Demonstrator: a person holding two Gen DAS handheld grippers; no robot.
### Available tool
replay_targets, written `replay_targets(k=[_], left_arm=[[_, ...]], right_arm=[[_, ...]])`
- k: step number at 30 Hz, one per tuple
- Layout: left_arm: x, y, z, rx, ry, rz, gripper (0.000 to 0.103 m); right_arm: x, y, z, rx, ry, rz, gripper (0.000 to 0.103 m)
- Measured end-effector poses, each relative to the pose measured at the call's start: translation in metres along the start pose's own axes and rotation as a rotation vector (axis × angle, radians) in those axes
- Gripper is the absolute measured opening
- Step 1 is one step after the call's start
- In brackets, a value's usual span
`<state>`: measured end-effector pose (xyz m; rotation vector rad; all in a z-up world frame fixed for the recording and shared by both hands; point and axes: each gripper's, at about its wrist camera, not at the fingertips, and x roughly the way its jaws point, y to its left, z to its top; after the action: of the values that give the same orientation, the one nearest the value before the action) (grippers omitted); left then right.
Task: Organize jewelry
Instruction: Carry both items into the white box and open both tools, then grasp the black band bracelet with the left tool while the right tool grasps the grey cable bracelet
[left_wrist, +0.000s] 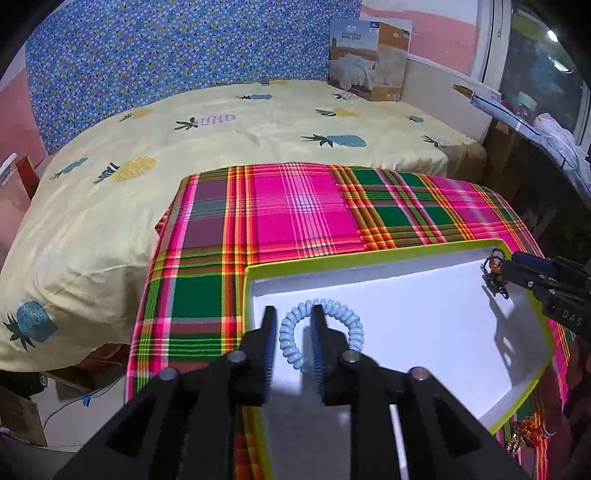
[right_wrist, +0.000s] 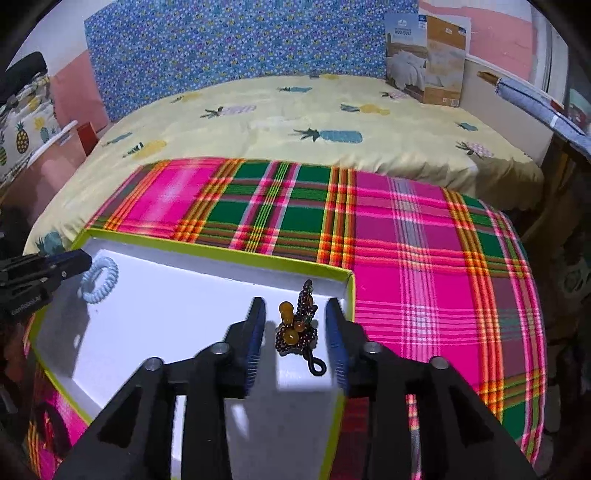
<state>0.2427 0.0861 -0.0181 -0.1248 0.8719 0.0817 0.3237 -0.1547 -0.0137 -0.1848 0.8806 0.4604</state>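
Observation:
A light blue coil band (left_wrist: 347, 321) lies on the white floor of a shallow box with a lime-green rim (left_wrist: 369, 254). My left gripper (left_wrist: 294, 325) stands open over the box's left part; the coil's left loop sits between its fingers with a gap on both sides. In the right wrist view, a dark beaded piece with amber beads (right_wrist: 295, 332) rests between the fingers of my right gripper (right_wrist: 296, 314), which is open and clear of it on both sides. Each gripper shows in the other's view: the right gripper (left_wrist: 508, 267) and the left gripper (right_wrist: 79, 264).
The box sits on a pink and green plaid cloth (right_wrist: 424, 258) over a bed with a yellow pineapple sheet (left_wrist: 221, 140). A quilt package (left_wrist: 365, 59) leans against the far wall. A cluttered ledge (left_wrist: 535, 122) runs along the right.

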Motion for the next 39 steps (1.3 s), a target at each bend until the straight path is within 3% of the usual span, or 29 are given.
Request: replay_targets(k=[9, 20, 39], left_arm=[[-0.049, -0.002, -0.021, -0.003, -0.058, -0.037, 0.025], [-0.108, -0.009, -0.074, 0.011, -0.091, -0.084, 0.025], [-0.149, -0.011, -0.143, 0.006, -0.071, -0.107, 0.025]], right_arm=[[-0.055, 0.007, -0.028, 0.017, -0.046, 0.015, 0.037], [-0.125, 0.033, -0.092, 0.030, -0.089, 0.037, 0.037], [-0.174, 0.055, -0.165, 0.066, -0.092, 0.048, 0.037]])
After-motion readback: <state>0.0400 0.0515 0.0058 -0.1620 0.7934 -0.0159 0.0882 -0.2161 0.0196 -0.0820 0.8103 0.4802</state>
